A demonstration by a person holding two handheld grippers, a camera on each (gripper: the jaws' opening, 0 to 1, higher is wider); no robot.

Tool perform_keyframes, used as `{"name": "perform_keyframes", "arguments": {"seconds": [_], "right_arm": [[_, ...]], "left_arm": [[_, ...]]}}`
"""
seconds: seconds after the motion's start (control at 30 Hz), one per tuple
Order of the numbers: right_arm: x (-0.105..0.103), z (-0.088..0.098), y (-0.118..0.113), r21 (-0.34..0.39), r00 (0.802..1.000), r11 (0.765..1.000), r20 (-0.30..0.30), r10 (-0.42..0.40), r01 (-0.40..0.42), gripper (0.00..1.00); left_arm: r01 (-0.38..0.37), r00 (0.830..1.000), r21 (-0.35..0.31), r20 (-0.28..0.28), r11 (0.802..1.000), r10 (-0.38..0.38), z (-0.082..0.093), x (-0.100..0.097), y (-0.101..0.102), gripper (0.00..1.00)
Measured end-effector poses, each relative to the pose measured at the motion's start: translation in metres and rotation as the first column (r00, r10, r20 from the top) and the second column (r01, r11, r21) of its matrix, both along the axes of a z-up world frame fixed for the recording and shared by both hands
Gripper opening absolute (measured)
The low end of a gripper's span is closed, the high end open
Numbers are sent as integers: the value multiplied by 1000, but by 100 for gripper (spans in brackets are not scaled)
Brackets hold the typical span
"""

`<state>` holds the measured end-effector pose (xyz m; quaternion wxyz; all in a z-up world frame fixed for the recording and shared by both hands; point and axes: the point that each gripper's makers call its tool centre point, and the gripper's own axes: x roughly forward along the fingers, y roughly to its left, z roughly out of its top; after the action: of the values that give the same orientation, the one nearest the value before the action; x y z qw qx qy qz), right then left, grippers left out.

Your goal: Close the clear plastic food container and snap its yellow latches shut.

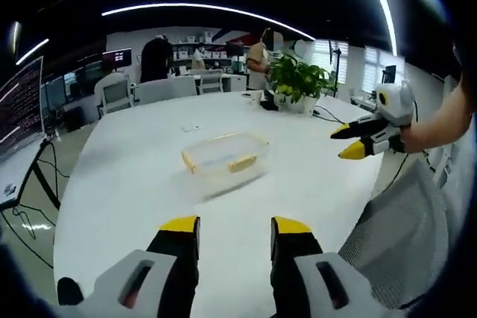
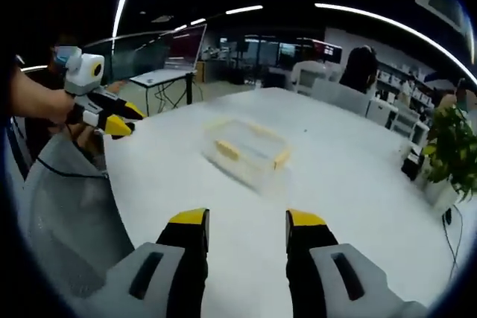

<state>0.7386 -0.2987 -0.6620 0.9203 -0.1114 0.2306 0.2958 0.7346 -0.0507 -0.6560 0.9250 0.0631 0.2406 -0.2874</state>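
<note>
A: Left gripper point(image 1: 235, 230) and right gripper point(image 2: 247, 221), jaws apart, empty; container point(image 1: 224, 158) well ahead on tabletop point(image 1: 134, 184).

B: Risk: pressing one yellow latch point(image 1: 242, 162) may slide the container.

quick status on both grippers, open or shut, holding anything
left gripper: open, holding nothing, short of the clear container on the white table.
right gripper: open, holding nothing, also short of the container.
</note>
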Motion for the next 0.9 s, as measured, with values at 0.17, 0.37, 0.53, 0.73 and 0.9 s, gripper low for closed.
{"name": "perform_keyframes", "arguments": {"seconds": [0.17,0.37,0.53,0.73,0.9], "right_arm": [[-10,-1,-2,10,999,999,-4,-36,36,37],[-15,-5,-1,21,998,998,-18,-60,60,37],[-18,-9,1,19,998,998,-17,-58,59,37],[-23,-13,4,12,999,999,-33,-37,37,36],[-25,-13,7,29,999,999,-37,-23,24,36]], "left_arm": [[-6,1000,-32,-1,999,6,1,-16,2,31],[-26,1000,-60,-2,998,25,-1,-23,7,31],[-71,997,-76,-12,995,70,-4,-24,11,31],[-157,987,-120,-47,980,153,-9,-28,21,29],[-193,981,-133,-51,972,188,-9,-26,23,29]]}}
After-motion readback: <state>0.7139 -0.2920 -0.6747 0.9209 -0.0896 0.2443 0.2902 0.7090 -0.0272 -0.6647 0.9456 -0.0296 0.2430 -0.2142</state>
